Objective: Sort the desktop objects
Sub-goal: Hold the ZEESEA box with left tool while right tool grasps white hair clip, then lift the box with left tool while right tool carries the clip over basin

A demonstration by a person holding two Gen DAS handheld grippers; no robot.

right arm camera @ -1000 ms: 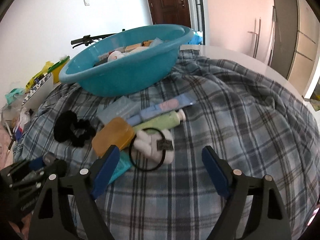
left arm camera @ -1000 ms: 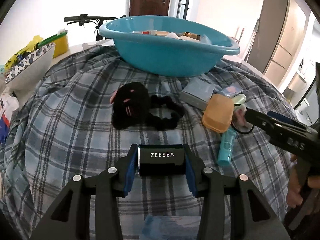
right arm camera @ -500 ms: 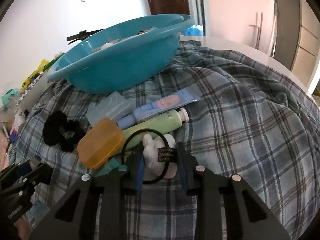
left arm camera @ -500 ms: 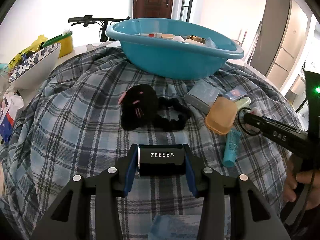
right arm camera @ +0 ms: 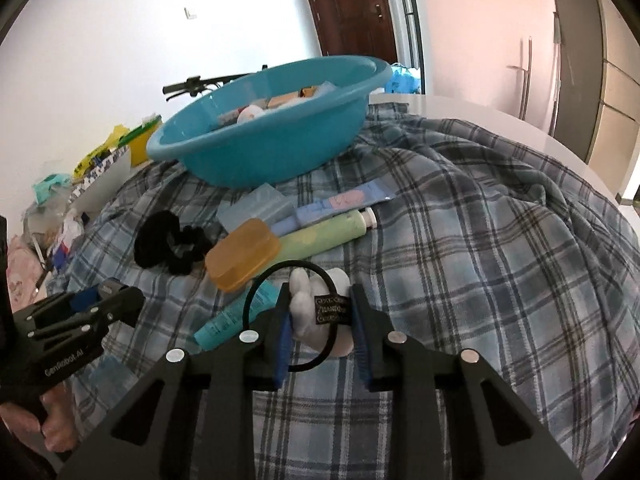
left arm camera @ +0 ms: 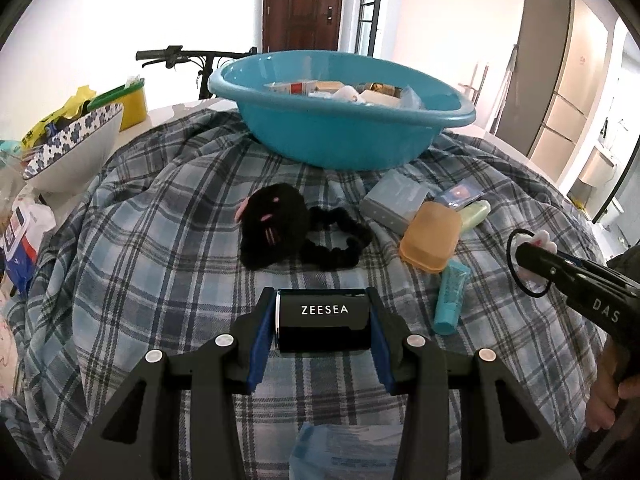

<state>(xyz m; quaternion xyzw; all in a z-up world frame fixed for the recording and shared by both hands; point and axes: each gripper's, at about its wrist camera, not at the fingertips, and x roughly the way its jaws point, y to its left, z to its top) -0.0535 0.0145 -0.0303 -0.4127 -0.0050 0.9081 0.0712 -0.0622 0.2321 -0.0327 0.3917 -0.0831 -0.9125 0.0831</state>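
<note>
My left gripper (left arm camera: 323,326) is shut on a black box marked ZEESEA (left arm camera: 323,320) and holds it above the plaid cloth. My right gripper (right arm camera: 320,316) is shut on a white plush hair tie with a black elastic loop (right arm camera: 310,308), lifted off the cloth; it also shows in the left wrist view (left arm camera: 532,258). A blue basin (left arm camera: 340,120) with several items inside stands at the back, also in the right wrist view (right arm camera: 272,128).
On the cloth lie a black plush scrunchie (left arm camera: 276,232), an orange case (left arm camera: 430,236), a grey-blue box (left arm camera: 394,198), a teal tube (left arm camera: 450,296), a green tube (right arm camera: 324,232) and a blue tube (right arm camera: 340,204). A patterned bowl (left arm camera: 76,144) stands at left.
My right gripper closed on the white hair tie and lifted it off the cloth. My left gripper kept its hold on the black box and rose slightly.
</note>
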